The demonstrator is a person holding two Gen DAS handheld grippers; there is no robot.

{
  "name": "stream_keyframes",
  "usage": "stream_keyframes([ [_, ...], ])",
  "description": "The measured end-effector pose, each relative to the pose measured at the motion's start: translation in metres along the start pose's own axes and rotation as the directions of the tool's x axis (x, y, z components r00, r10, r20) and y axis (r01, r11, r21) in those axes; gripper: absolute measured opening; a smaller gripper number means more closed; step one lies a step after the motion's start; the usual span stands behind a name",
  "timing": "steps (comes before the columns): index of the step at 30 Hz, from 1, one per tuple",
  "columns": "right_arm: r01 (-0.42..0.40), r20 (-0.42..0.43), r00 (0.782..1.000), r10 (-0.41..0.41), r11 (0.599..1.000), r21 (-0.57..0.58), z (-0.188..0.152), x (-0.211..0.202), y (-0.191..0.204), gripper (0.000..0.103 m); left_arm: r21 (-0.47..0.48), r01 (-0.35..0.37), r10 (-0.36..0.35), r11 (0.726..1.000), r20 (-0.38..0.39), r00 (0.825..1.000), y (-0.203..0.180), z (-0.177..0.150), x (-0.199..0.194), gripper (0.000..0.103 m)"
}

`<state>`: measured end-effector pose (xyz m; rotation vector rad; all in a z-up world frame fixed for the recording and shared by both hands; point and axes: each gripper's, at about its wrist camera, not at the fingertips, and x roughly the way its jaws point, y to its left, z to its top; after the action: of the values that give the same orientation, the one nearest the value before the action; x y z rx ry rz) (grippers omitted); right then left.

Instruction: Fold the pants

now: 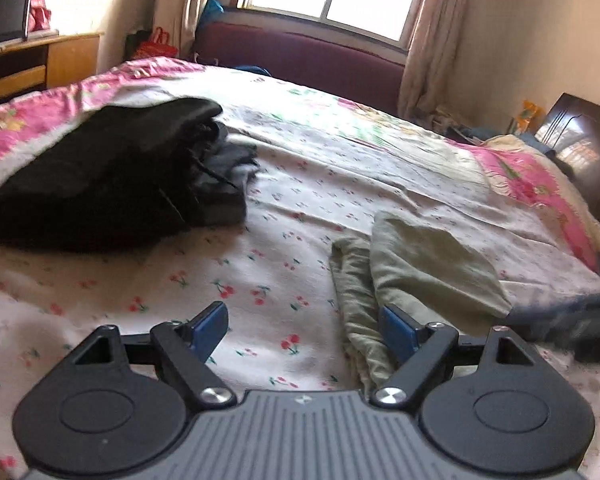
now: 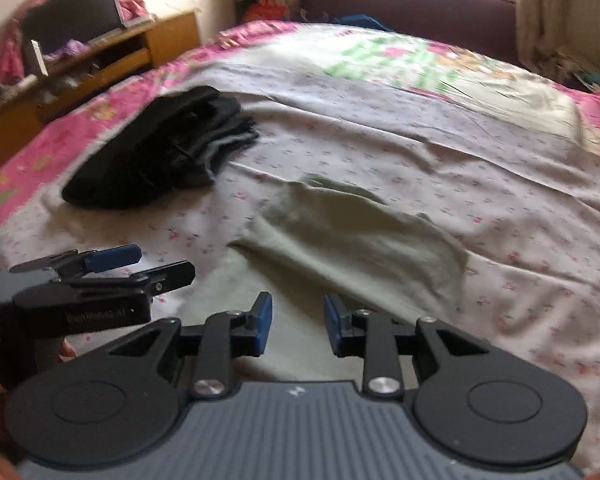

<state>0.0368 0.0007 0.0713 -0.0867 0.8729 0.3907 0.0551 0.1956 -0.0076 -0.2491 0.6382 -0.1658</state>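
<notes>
With both my left gripper (image 1: 302, 332) and right gripper (image 2: 296, 330) parted and empty, I judge one fold done: the olive-green pants (image 2: 356, 240) lie at twelve o'clock, so next I must catch an edge.

open bedsheet (image 1: 340, 184) right of dark folded pile (image 1: 100, 184), olive pants (image 2: 352, 240) ahead
</notes>
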Motion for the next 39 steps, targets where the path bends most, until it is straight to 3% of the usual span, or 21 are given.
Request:
stream_keyframes([
  [3, -0.106, -0.131, 0.986, 0.103, 0.994, -0.015, -0.015, 0.029, 0.007, 0.03, 0.067, 0.019, -0.019, 0.998, 0.003, 1.0, -0.018, 0.009, 0.002, 0.096],
  [5, -0.108, -0.154, 0.982, 0.108, 0.994, 0.008, -0.021, 0.037, 0.006, 0.03, 0.15, 0.032, -0.033, 0.988, 0.002, 0.999, -0.037, 0.013, 0.009, 0.096],
  [7, -0.133, -0.121, 0.983, 0.14, 0.989, 0.062, -0.016, 0.03, -0.008, 0.03, 0.251, 0.051, -0.053, 0.967, 0.002, 0.999, -0.058, 0.013, 0.014, 0.096],
  [8, -0.134, -0.098, 0.985, 0.142, 0.987, 0.087, -0.011, 0.023, -0.017, 0.03, 0.253, 0.056, -0.059, 0.966, 0.007, 0.998, -0.062, 0.013, 0.016, 0.096],
  [10, -0.095, -0.072, 0.993, 0.098, 0.994, 0.05, -0.004, 0.013, -0.031, 0.03, 0.217, 0.079, -0.08, 0.973, -0.005, 0.997, -0.062, 0.015, 0.022, 0.096],
  [14, -0.022, -0.026, 0.999, 0.022, 1.0, 0.002, 0.011, 0.009, -0.066, 0.032, 0.272, 0.046, -0.035, 0.961, -0.046, 0.998, -0.058, 0.01, 0.032, 0.096],
  [17, -0.028, 0.025, 0.999, 0.031, 0.994, -0.109, 0.035, 0.014, -0.067, 0.032, 0.289, 0.099, -0.072, 0.952, -0.103, 0.992, -0.062, 0.001, 0.032, 0.096],
  [19, -0.089, 0.021, 0.995, 0.094, 0.982, -0.164, 0.058, 0.026, -0.06, 0.033, 0.314, 0.12, -0.085, 0.942, -0.121, 0.989, -0.07, -0.005, 0.03, 0.096],
  [21, -0.152, -0.027, 0.988, 0.15, 0.96, -0.236, 0.081, 0.046, -0.051, 0.036, 0.33, 0.126, -0.087, 0.936, -0.13, 0.988, -0.075, -0.009, 0.03, 0.096],
  [26, -0.231, -0.193, 0.967, 0.165, 0.886, -0.401, 0.104, 0.089, -0.032, 0.043, 0.299, 0.157, -0.115, 0.941, -0.152, 0.982, -0.076, -0.012, 0.037, 0.096],
  [28, -0.248, -0.243, 0.957, 0.157, 0.879, -0.408, 0.11, 0.107, -0.032, 0.037, 0.283, 0.162, -0.122, 0.945, -0.154, 0.98, -0.074, -0.012, 0.039, 0.092],
  [29, -0.246, -0.266, 0.953, 0.145, 0.883, -0.399, 0.112, 0.113, -0.032, 0.009, 0.279, 0.162, -0.122, 0.947, -0.156, 0.98, -0.074, -0.013, 0.04, 0.085],
  [30, -0.243, -0.299, 0.945, 0.131, 0.895, -0.375, 0.115, 0.12, -0.032, 0.001, 0.278, 0.158, -0.118, 0.948, -0.156, 0.981, -0.073, -0.013, 0.04, 0.076],
  [33, -0.245, -0.299, 0.944, 0.138, 0.901, -0.357, 0.122, 0.116, -0.033, 0.001, 0.262, 0.152, -0.113, 0.953, -0.158, 0.981, -0.07, -0.012, 0.045, 0.066],
  [36, -0.201, -0.261, 0.959, 0.113, 0.918, -0.342, 0.131, 0.121, -0.039, 0.0, 0.246, 0.141, -0.104, 0.959, -0.158, 0.982, -0.066, -0.014, 0.049, 0.063],
  [39, -0.162, -0.271, 0.96, 0.078, 0.939, -0.303, 0.128, 0.137, -0.049, 0.0, 0.24, 0.14, -0.105, 0.961, -0.154, 0.983, -0.064, -0.016, 0.051, 0.063],
])
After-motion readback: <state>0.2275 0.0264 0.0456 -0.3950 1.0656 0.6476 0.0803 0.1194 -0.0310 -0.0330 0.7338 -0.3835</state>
